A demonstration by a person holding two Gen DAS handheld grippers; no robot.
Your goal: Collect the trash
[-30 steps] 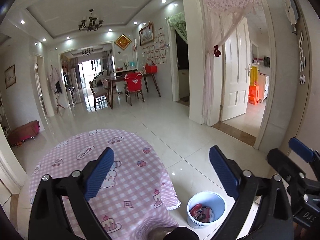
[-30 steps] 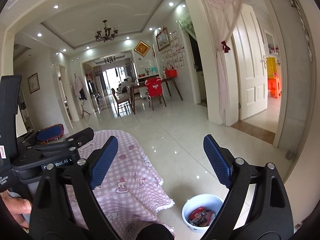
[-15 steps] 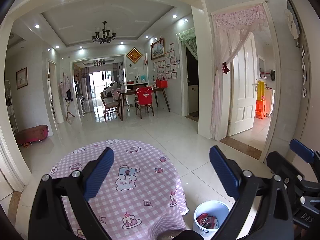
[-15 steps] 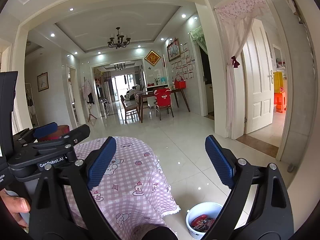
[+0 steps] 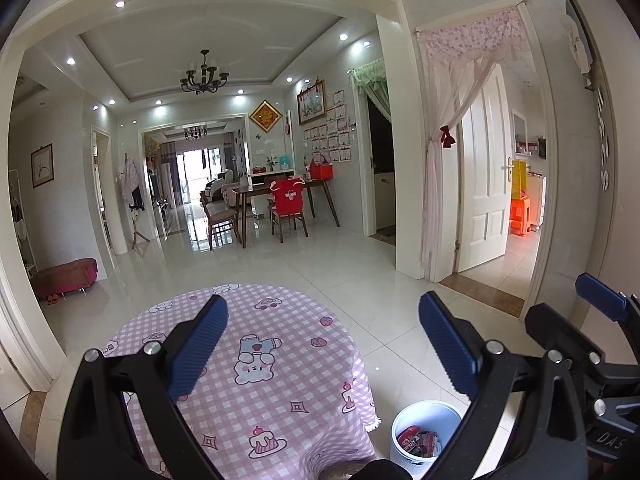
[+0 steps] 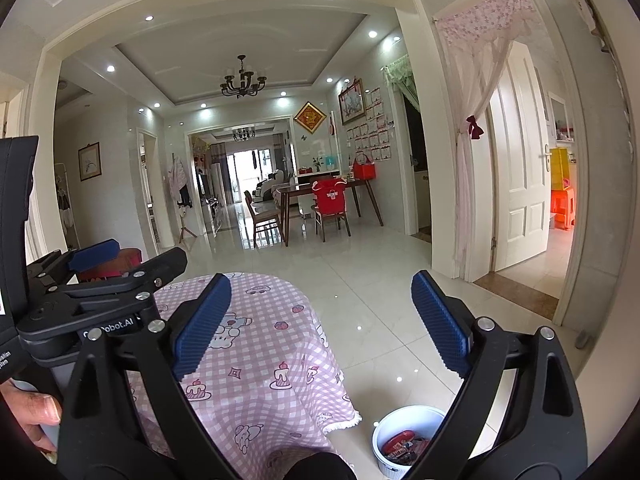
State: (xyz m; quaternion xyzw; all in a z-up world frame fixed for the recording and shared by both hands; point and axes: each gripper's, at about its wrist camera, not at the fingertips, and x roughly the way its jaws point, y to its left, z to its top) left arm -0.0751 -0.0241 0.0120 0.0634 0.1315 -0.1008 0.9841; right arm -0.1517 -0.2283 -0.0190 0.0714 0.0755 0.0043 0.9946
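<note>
Glossy tiled floor (image 5: 320, 264) surrounds the pink-checked surface (image 5: 264, 392). Both the left claw (image 5: 320, 344) and right claw (image 6: 320, 320) gape empty, well above the white bin (image 5: 424, 416) of trash (image 5: 416, 438) standing beside the surface. Compared with 1 second ago, both views have tilted upward.

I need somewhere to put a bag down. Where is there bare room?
The whole pink checked tablecloth top is bare. So is the tiled floor beyond it. The white bin beside the table already holds wrappers.
</note>
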